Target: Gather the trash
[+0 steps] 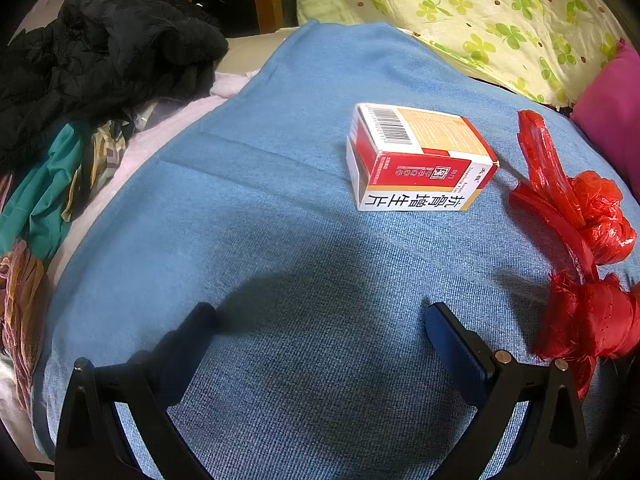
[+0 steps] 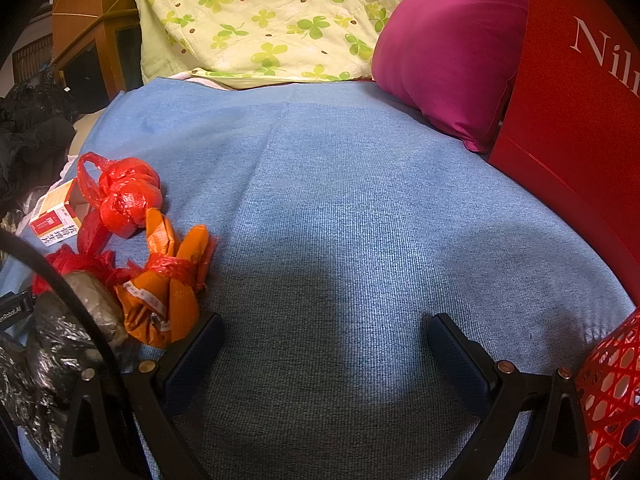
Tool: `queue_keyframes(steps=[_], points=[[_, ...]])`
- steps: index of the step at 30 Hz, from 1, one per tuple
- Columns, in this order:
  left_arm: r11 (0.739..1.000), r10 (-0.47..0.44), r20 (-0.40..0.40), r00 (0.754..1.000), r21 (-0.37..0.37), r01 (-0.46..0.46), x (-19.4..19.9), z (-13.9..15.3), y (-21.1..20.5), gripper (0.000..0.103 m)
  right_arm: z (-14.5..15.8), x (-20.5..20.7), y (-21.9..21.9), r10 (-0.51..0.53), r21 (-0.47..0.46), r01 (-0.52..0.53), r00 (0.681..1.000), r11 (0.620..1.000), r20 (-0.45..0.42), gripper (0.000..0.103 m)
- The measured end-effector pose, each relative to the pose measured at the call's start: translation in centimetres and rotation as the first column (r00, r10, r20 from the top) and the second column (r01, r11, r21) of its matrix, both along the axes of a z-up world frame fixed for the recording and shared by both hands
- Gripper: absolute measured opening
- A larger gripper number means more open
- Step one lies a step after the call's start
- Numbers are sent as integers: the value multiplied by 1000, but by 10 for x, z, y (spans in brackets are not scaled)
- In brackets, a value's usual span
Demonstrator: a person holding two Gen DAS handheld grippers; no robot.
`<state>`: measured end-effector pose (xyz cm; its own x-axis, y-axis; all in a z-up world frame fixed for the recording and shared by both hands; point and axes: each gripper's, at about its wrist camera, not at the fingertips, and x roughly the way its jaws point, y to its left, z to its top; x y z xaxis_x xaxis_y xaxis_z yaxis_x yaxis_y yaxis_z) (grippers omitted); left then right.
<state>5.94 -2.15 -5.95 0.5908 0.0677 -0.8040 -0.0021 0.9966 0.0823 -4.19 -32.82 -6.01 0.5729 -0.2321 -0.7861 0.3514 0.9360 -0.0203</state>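
Note:
A red and white medicine box [image 1: 416, 158] lies on the blue cloth [image 1: 280, 208], ahead and right of my open left gripper [image 1: 320, 320]. A knotted red plastic bag [image 1: 576, 216] lies to the box's right. The right wrist view has the same box [image 2: 54, 216] and red bag [image 2: 124, 200] at far left, with an orange wrapper [image 2: 168, 292] tied in red plastic and a crumpled black and grey bag [image 2: 60, 340] beside them. My right gripper [image 2: 326, 330] is open over bare cloth, its left finger [image 2: 196, 352] close to the orange wrapper.
A black garment [image 1: 104, 52] and coloured clothes [image 1: 44, 200] pile at the left. A clover-print quilt [image 2: 260, 20] and magenta pillow [image 2: 448, 48] lie behind. A red paper bag [image 2: 580, 120] stands at the right, with a red mesh basket [image 2: 612, 392] below it.

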Motion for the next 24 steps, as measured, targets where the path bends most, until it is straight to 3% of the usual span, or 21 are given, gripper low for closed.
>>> queue_keyframes(steps=[10,16,24], points=[[1000,1,-1,1000,6,-1,0,0,-1,103,0,0,0,-1,-2,1,1000,1000,2,103],[1000,3,-4,1000,5,-3,1,1,-1,103,3,-1,4,-57,2,57,998,998,-10,103],[1000,5,-8,1000,3,-5,2,1,-1,103,5,3,4,-65,25,67,996,997,-61,103]])
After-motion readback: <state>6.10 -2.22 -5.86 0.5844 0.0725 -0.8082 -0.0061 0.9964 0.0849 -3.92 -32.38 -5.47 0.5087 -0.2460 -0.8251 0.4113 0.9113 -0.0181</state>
